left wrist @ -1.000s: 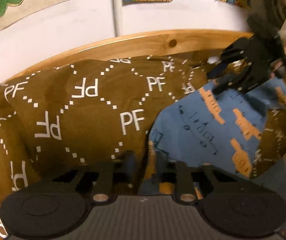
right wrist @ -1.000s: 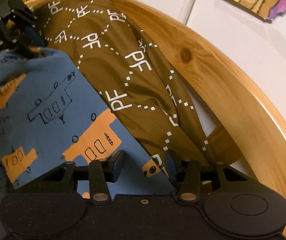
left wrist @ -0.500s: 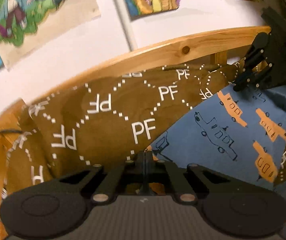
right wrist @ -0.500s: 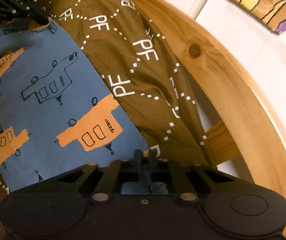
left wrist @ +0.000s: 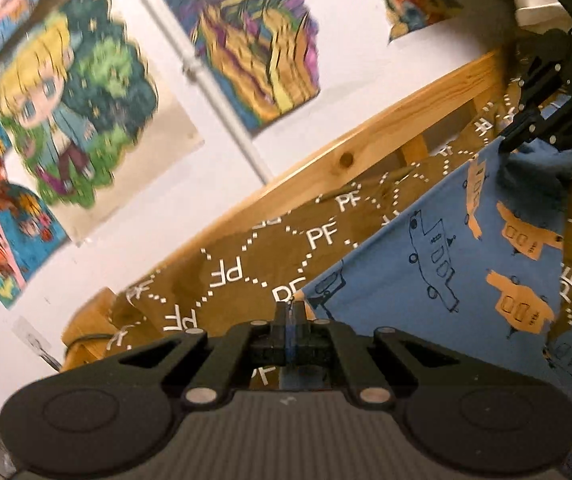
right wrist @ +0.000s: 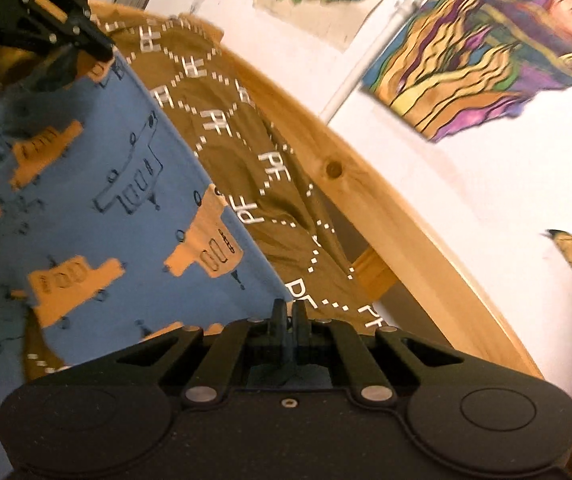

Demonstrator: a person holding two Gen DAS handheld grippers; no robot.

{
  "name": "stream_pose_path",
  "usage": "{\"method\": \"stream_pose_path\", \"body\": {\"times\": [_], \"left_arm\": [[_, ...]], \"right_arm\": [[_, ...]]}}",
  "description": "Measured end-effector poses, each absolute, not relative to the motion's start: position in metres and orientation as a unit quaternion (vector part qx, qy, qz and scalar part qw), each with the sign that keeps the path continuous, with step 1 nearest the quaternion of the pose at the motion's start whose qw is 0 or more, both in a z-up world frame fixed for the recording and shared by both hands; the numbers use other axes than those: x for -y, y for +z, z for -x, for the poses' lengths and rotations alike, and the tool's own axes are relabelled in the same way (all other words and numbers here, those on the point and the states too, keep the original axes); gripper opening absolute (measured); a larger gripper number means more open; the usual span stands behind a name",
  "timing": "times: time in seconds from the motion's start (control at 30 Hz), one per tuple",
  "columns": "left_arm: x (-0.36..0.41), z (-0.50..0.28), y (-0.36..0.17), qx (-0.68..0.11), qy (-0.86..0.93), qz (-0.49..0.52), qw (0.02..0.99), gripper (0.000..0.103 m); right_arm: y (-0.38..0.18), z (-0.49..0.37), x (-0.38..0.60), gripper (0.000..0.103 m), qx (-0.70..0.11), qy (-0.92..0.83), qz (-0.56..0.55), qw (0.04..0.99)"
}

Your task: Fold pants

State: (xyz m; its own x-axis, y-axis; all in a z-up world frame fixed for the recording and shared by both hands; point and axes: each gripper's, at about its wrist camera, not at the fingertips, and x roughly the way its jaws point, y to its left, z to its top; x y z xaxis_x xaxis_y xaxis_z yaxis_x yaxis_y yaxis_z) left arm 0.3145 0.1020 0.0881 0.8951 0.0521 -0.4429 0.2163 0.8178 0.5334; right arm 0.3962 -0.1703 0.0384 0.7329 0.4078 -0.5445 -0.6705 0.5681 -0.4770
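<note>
The blue pants (left wrist: 438,264) with orange vehicle prints hang stretched between my two grippers above a brown "PF" blanket (left wrist: 246,264). In the left wrist view my left gripper (left wrist: 291,309) is shut on one corner of the pants' upper edge, with blue cloth showing between the pads. At the upper right of that view my right gripper (left wrist: 520,136) pinches the far corner. In the right wrist view the right gripper (right wrist: 289,309) is shut on its corner of the pants (right wrist: 106,208). The left gripper (right wrist: 100,46) holds the other corner at the upper left.
A curved wooden bed rail (left wrist: 366,148) (right wrist: 390,216) runs behind the blanket (right wrist: 246,148). Behind it a white wall carries colourful posters (left wrist: 74,120) (right wrist: 486,52) and a thin white pipe (left wrist: 222,92).
Both grippers closed on the pants' edge, then rose and drew apart, pulling the edge taut. Both views tilted up, so more wall and posters show.
</note>
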Motion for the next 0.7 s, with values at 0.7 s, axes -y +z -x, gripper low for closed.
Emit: {"method": "stream_pose_path", "body": {"times": [0.7], "left_arm": [[-0.048,-0.154,0.051,-0.171,-0.153,-0.442,0.867,0.0]], "right_arm": [[-0.007,-0.186,0.21,0.0,-0.177,0.318,0.388,0.847]]}}
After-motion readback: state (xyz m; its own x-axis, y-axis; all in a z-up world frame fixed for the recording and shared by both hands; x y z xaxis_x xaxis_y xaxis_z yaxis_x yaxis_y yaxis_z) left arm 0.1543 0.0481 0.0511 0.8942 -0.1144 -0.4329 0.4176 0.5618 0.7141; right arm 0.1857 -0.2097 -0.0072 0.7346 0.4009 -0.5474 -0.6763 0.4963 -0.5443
